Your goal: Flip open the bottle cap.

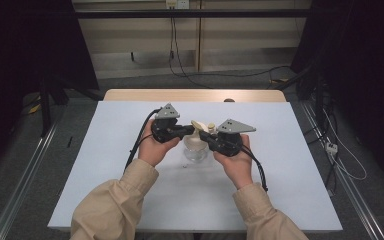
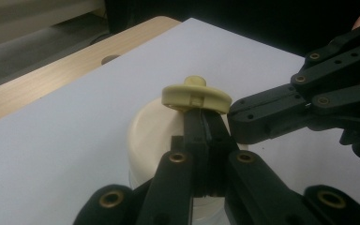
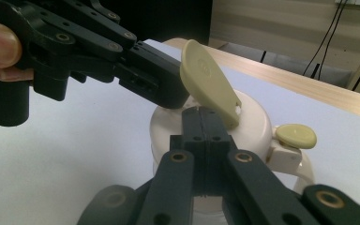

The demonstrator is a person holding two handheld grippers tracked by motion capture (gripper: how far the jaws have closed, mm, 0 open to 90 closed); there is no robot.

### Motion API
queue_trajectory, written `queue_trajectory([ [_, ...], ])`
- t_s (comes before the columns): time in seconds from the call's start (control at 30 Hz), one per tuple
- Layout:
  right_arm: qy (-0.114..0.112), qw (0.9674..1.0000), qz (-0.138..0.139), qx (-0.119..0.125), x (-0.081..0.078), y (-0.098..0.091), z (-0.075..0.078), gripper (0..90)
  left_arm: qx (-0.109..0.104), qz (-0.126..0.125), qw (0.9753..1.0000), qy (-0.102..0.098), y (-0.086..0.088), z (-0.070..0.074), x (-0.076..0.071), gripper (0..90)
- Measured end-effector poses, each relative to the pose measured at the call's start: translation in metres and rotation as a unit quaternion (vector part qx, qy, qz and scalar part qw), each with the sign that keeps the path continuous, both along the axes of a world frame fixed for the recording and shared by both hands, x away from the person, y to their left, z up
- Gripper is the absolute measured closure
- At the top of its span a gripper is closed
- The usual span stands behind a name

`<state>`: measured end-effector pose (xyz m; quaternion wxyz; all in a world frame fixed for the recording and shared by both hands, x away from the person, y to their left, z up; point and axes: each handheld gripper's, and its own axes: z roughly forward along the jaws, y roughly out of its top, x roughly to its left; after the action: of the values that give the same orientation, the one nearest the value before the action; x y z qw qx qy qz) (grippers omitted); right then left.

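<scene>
A clear plastic jug with a cream domed lid [image 1: 196, 145] stands mid-table between both hands; the left tongs [image 2: 201, 123] are closed under its pale yellow flip cap [image 3: 208, 82]; the right tongs [image 3: 205, 123] are closed against the lid, gripping nothing visible; prying harder risks tipping the jug or snapping the cap's hinge.

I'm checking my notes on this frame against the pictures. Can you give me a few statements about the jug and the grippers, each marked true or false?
1. The jug stands on a white sheet. True.
2. The jug's yellow flap lies flat and closed. False: it is tilted up.
3. Both grippers, left gripper and right gripper, meet at the jug's top. True.
4. The right gripper's jaws gape wide. False: they are pressed together.
</scene>
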<state>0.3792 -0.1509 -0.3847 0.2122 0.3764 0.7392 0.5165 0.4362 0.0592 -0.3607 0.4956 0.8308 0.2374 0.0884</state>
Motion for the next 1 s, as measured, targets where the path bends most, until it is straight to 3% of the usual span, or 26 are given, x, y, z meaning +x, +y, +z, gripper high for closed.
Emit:
queue_trajectory([
  [1.0,-0.003,1.0,-0.004,-0.001,-0.0025,-0.0001,-0.0004,90.0,-0.001,-0.004,1.0,-0.003,-0.0062,0.0068,0.0019,90.0],
])
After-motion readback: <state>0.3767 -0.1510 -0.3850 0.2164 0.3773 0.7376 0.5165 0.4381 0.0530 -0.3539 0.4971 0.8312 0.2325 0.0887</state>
